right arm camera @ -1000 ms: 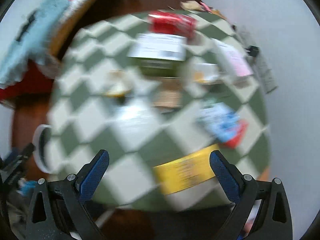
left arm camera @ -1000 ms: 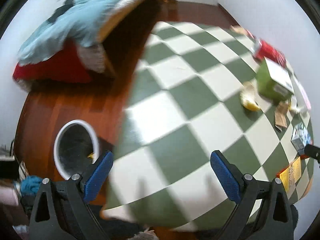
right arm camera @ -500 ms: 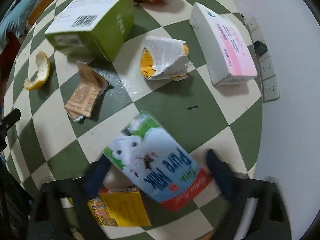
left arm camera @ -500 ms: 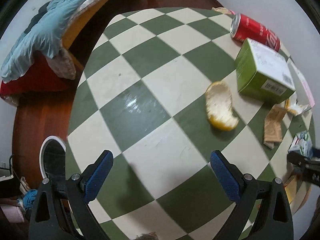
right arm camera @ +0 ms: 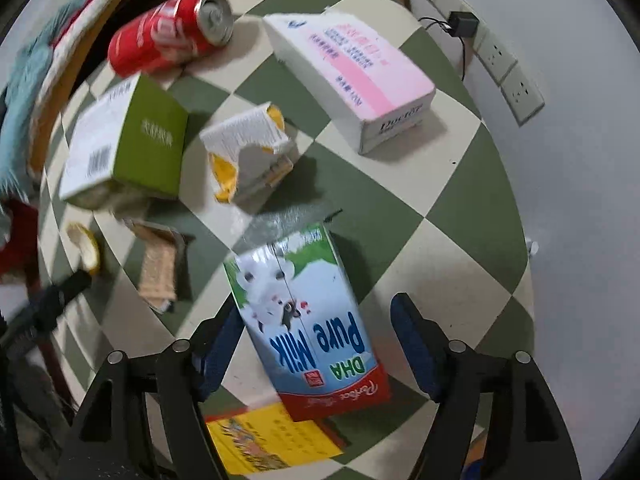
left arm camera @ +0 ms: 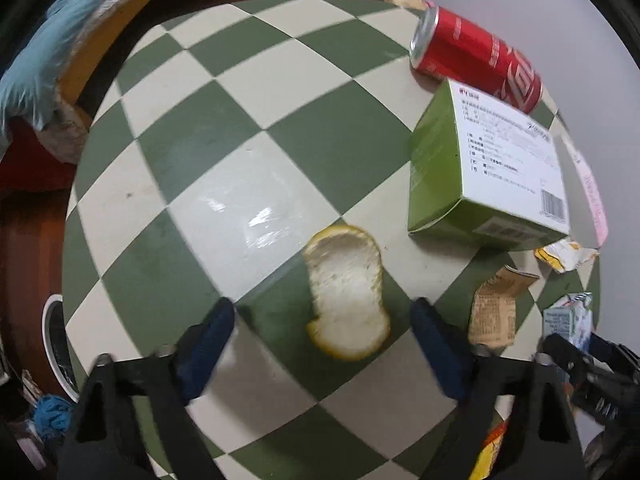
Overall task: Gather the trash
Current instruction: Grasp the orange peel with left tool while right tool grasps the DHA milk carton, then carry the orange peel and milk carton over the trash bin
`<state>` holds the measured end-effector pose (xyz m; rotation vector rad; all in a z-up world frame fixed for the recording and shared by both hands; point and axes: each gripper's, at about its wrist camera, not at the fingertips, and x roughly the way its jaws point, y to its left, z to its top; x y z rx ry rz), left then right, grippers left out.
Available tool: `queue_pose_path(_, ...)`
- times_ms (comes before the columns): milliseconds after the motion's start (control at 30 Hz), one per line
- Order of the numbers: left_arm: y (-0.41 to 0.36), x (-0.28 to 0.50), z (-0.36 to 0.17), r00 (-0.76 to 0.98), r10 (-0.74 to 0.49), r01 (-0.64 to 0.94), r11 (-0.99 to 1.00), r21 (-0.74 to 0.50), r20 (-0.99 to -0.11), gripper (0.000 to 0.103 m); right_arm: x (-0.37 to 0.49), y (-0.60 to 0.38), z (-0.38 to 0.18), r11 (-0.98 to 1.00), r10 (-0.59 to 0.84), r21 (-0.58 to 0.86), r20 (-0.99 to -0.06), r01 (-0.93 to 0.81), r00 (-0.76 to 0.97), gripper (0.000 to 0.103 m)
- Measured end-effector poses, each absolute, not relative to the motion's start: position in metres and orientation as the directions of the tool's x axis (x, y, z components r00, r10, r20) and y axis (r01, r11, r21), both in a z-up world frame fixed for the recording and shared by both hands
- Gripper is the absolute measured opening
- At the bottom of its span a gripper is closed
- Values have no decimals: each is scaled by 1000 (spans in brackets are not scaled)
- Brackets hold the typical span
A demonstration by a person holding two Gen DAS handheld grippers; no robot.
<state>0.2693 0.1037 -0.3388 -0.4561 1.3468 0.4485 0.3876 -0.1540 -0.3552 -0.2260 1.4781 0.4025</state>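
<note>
Little of the collecting looks done: the checkered table carries all its litter along the right and far side, and the white-rimmed bin on the floor off the table's near-left edge shows nothing of its contents here.

Largest first, the green box lies at the far right of the left wrist view, with the red can on its side just beyond it. The pink-and-white box sits close to the wall, where sockets and a plugged adapter leave little room. The milk carton lies flat between the fingers of the right gripper, whose jaws stand wide on either side of it, not closed; the left pad seems at or just beside the carton's edge, the right one apart. A yellow packet lies partly under the carton's near end. The torn white-and-yellow carton, the brown wrapper and the orange peel are the smaller pieces.

The left gripper hangs open and wide with the peel between its blurred fingers, gripping nothing.

The left half of the table is bare, giving free passage toward the bin. I judge the near edge and the yellow packet under the carton the likeliest snags, and the two grippers work near each other.
</note>
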Motion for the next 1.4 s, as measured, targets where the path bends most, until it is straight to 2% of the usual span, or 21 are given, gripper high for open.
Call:
queue_pose_path(33,102,273,-340,153,56,-549,835,-37,-987,66,383,-148,-356,910,113,82,-992,-406,52,76)
queue_pose_path(100,98,276,-338,155,87,-541,841,-11,-984,53,377,-139,-357,898,85,43,-993,-439,77,74)
queue_pose_path(133,96,276,-337,164,91,-538,843,-12,-982,48,373,-136,-356,890,76,24,-992,-454,97,70)
queue_pose_path(167,94,275,-335,173,101,-537,844,-8,-980,32,370,-134,-355,886,68,8,-991,-464,112,66)
queue_pose_path(233,91,275,-333,171,108,-535,845,0,-979,32,363,-127,-352,876,63,-13,-988,-482,141,56)
queue_pose_path(333,89,272,-331,178,126,-537,843,11,-976,31,351,-118,-345,877,45,-41,-985,-478,167,55)
queue_pose_path(567,90,250,-310,217,147,-538,843,8,-965,30,341,-119,-328,901,91,7,-980,-435,174,54)
queue_pose_path(900,95,187,-226,374,235,-557,830,-15,-897,30,306,-109,-265,903,219,105,-947,-416,237,53)
queue_pose_path(1267,167,88,-140,491,343,-635,770,-59,-801,30,244,-38,-186,828,399,225,-880,-514,258,53)
queue_pose_path(1400,199,39,-129,479,379,-685,726,-67,-791,30,205,4,-171,773,471,285,-856,-566,212,53)
